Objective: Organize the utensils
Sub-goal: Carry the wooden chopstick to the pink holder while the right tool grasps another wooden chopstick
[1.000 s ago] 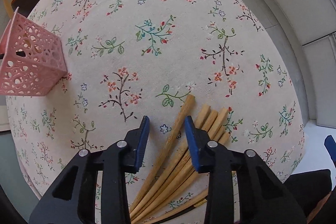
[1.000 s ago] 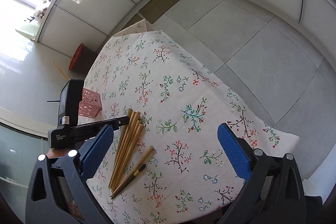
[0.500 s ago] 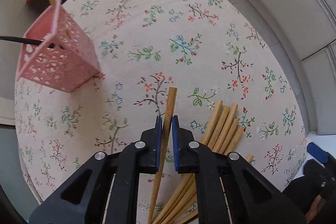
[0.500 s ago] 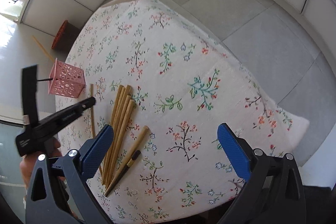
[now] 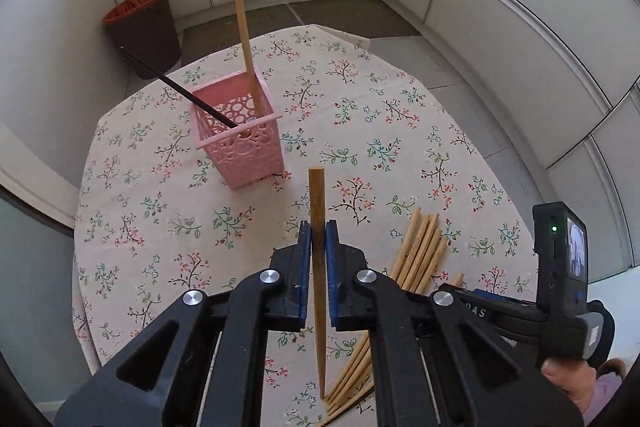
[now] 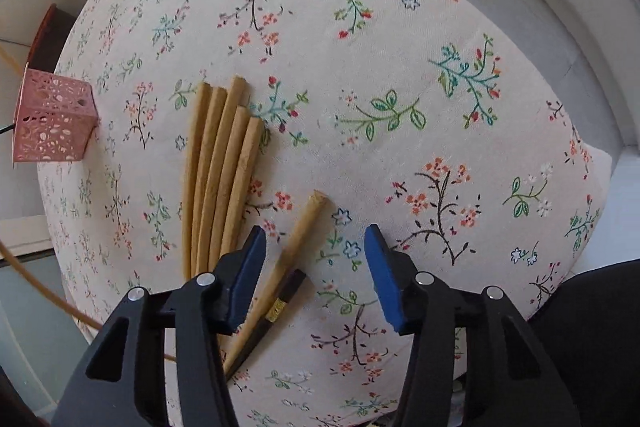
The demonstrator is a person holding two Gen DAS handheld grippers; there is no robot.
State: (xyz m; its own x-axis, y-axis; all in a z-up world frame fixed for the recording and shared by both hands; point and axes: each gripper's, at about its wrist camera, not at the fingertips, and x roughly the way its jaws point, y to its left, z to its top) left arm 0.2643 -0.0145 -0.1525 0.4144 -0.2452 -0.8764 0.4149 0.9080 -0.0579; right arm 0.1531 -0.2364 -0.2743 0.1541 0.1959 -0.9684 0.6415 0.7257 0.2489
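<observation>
My left gripper (image 5: 318, 239) is shut on a wooden chopstick (image 5: 317, 195) and holds it above the table, its blunt end toward the pink perforated holder (image 5: 240, 143). The holder holds one wooden chopstick (image 5: 242, 23) and one black chopstick (image 5: 176, 89). A bundle of several wooden chopsticks (image 5: 420, 251) lies on the cloth to the right. My right gripper (image 6: 316, 247) is open, low over a lone wooden chopstick (image 6: 298, 235) and a black chopstick (image 6: 280, 303). The bundle (image 6: 220, 167) lies just to its left, the holder (image 6: 52, 119) at far left.
The round table carries a floral cloth (image 5: 360, 131). A brown bin (image 5: 144, 27) stands on the floor behind it. The right hand-held gripper's body with its small screen (image 5: 560, 275) shows at the right edge of the left wrist view.
My left gripper shut on one chopstick from the pile and lifted it, tilting up toward the holder. My right gripper came down close over the lone wooden and black chopsticks, still open.
</observation>
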